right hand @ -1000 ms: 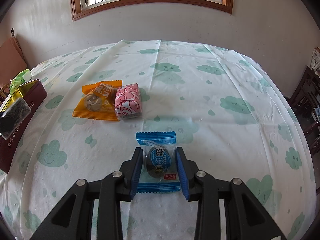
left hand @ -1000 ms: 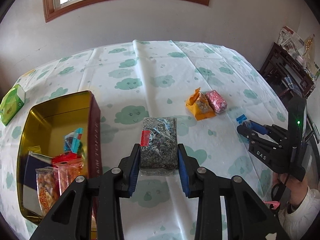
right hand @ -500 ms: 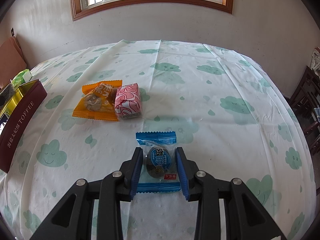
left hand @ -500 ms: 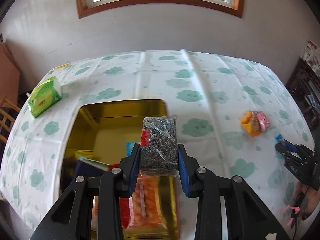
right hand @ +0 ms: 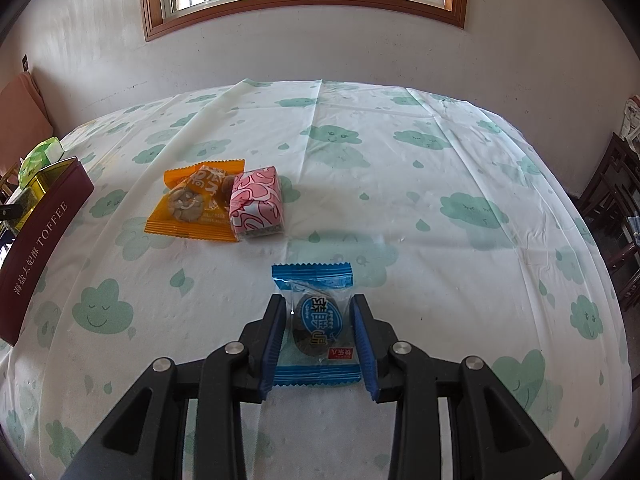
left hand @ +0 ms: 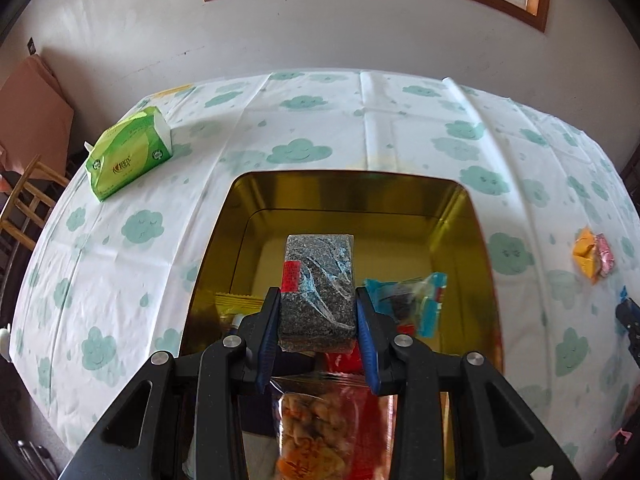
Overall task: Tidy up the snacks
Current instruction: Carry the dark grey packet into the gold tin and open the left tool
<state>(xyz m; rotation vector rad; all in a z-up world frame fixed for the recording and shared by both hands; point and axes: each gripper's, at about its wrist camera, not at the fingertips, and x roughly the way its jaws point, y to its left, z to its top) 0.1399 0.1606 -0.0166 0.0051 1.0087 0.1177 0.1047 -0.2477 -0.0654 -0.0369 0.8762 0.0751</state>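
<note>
My left hand-held gripper (left hand: 317, 322) is clamped on a dark speckled snack block (left hand: 318, 294) wrapped in clear film with a small red label, and I have it over the open gold-lined tin (left hand: 348, 188). Below the block, inside the tin, I see a blue-edged packet (left hand: 416, 302), a yellow wrapper edge (left hand: 238, 302) and a clear bag of orange snacks (left hand: 316, 428). My right hand-held gripper (right hand: 320, 342) is closed on a blue-wrapped round snack (right hand: 316, 320) that lies flat on the bench (right hand: 400, 200). Farther out on the cloud-print cloth, an orange packet (right hand: 192, 208) and a pink-and-white wrapped block (right hand: 258, 208) lie touching each other. The tin's maroon side, lettered TOFFEE, shows at the left edge of the right view, with a green tissue pack (left hand: 130, 152) beyond it.
</note>
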